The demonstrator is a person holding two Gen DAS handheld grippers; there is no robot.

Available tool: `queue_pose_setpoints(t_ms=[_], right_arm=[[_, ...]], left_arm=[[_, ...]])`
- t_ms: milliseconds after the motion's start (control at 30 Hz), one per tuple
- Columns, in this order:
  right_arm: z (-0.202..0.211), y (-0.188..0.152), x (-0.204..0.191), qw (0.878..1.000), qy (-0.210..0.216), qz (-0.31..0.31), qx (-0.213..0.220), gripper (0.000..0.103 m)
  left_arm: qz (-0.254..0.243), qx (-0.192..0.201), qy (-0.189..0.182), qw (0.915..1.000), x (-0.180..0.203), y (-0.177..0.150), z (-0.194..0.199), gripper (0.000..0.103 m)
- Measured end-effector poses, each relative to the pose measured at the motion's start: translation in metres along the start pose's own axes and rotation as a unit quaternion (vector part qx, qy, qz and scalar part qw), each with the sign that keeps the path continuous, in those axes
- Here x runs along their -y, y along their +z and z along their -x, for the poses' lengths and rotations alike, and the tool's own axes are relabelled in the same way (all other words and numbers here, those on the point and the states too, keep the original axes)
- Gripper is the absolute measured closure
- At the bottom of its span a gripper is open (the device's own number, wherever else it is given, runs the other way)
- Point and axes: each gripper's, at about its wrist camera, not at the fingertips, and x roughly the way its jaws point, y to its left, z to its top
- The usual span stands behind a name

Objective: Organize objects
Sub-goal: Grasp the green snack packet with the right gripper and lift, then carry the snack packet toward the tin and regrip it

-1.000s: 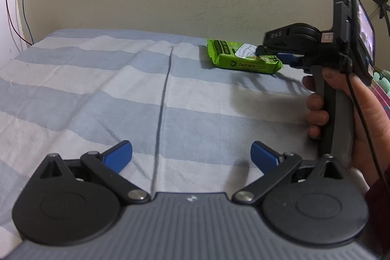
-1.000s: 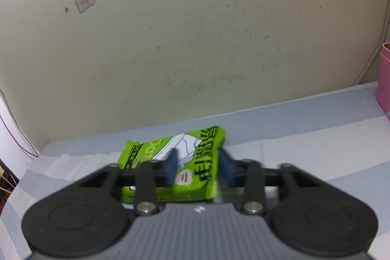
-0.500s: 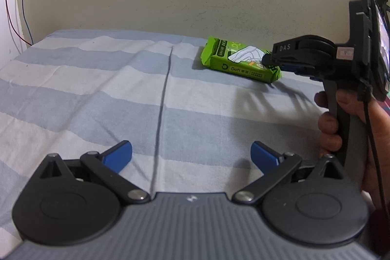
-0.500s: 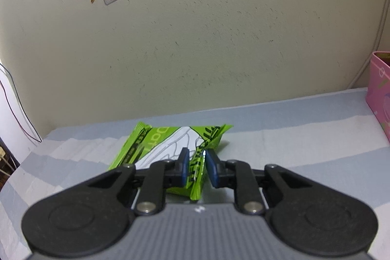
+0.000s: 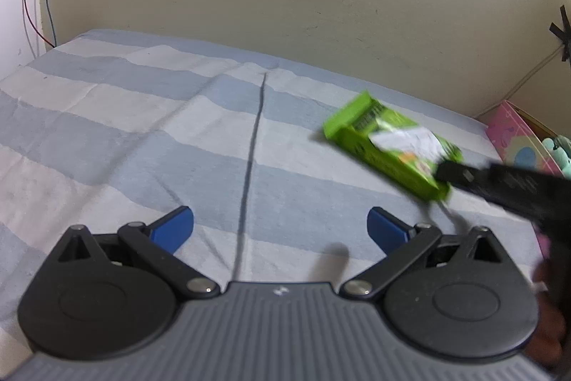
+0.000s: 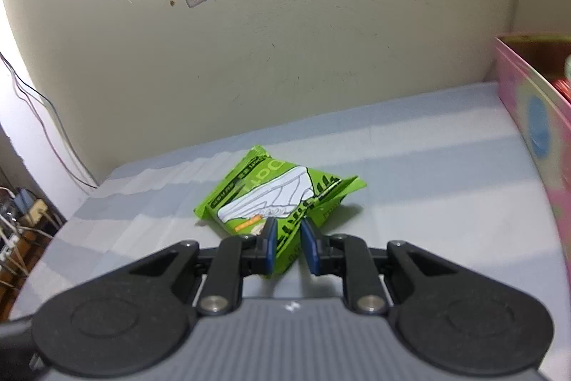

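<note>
A green wet-wipes packet (image 6: 278,199) with a white flap hangs just above the striped bedsheet (image 6: 410,213), pinched by its near corner. My right gripper (image 6: 288,240) is shut on that corner, the blue pads pressing the foil from both sides. In the left wrist view the same packet (image 5: 389,149) is blurred and tilted, held by the dark right gripper (image 5: 442,172) coming in from the right edge. My left gripper (image 5: 280,231) stands wide open low over the sheet, with nothing between its blue pads.
A pink box (image 6: 535,131) with things inside stands at the right on the bed; in the left wrist view the box (image 5: 517,138) holds a soft green toy. A cream wall (image 6: 285,41) runs along the far side. Cables (image 6: 46,116) hang at the left.
The right gripper closed onto the packet's corner, lifted it slightly and carried it right, toward the pink box. The left gripper stayed in place, rolling a little.
</note>
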Motion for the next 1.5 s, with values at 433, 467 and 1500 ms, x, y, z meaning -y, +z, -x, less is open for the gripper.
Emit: queue_pose_setpoints(t_ms=[433,467,1500], right_arm=[[0.126,-0.065,0.050,0.996,-0.004,-0.091,0.000,0.089],[0.137,-0.071,0.057,0.995,-0.009,-0.100,0.005,0.090],[0.288,-0.150,0.160,0.976,-0.090,-0.146,0.132,0.066]], left_arm=[[-0.026,0.019,-0.021,0.9993,0.010,-0.005,0.011,0.000],[-0.034,0.024,-0.027,0.9988,0.013,-0.006,0.013,0.000],[-0.266,0.001,-0.061,0.9621,0.149,-0.081,0.052,0.000]])
